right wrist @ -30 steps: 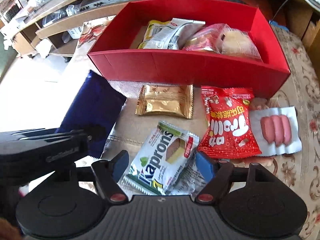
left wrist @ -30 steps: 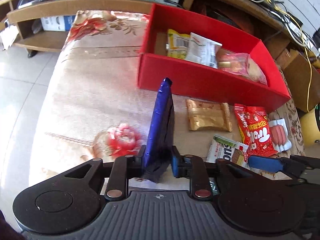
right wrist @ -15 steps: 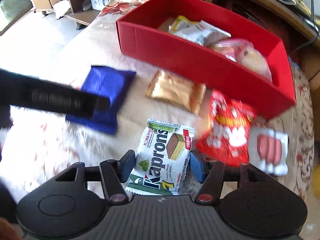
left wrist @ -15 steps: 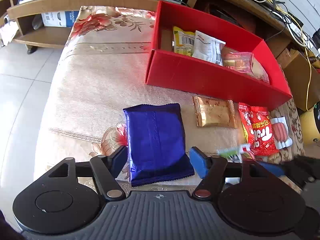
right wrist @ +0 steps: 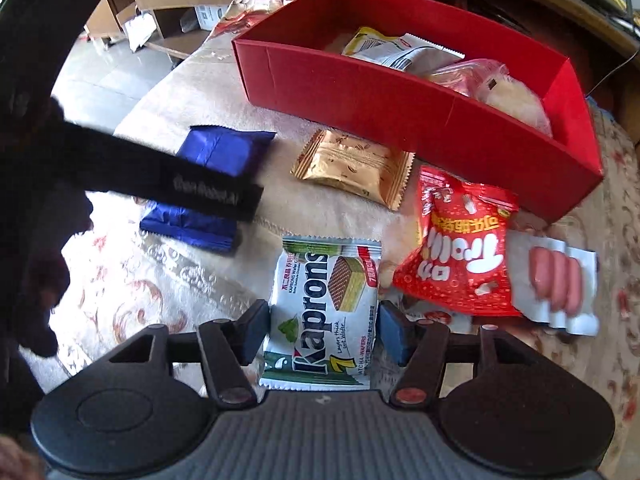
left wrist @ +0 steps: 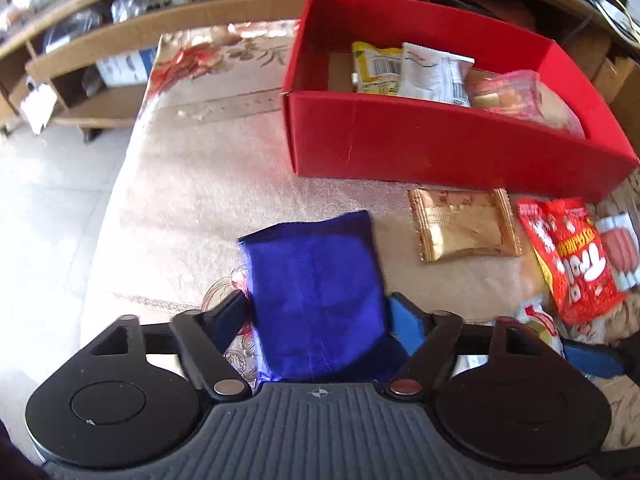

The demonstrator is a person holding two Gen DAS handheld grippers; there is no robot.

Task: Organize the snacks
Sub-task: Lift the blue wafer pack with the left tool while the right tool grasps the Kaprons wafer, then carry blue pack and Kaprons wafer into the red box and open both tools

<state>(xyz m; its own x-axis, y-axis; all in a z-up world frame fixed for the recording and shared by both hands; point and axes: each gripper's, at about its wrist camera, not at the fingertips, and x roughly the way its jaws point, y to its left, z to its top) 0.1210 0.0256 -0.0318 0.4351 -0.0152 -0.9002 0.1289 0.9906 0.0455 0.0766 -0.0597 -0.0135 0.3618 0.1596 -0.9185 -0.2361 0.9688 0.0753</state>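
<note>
Left wrist view, left to right. At 9 o'clock, pale floral cloth (left wrist: 200, 184) over the table. At 6 o'clock, left gripper (left wrist: 318, 312), jaws just been closing, pads now against both long edges of the blue snack packet (left wrist: 316, 276), clamped across its width. Packet flat on the cloth, top end toward 12 o'clock. At 1 o'clock, red box (left wrist: 420, 144), well apart from the blue packet; inside, side by side, a yellow packet (left wrist: 376, 66), a white packet (left wrist: 432, 72) and a clear-wrapped pink pack (left wrist: 508, 92). At 3 o'clock, just in front of the box wall, a gold packet (left wrist: 464, 226), then a red Trolli bag (left wrist: 572, 264), then a white sausage pack (left wrist: 618, 248) partly under the bag at the frame edge.

Right wrist view, left to right. At 9 o'clock, a black finger (right wrist: 200, 192) of the left gripper crossing over the blue packet, which lies on the cloth. At 6 o'clock, right gripper (right wrist: 320, 330), jaws just been closing, now clamped on the sides of the Kaprons wafer pack (right wrist: 324, 308), lying flat, label facing up. At 12 o'clock, gold packet, with the red box behind it. At 3 o'clock, Trolli bag touching the wafer pack's upper right corner, sausage pack beyond it.
</note>
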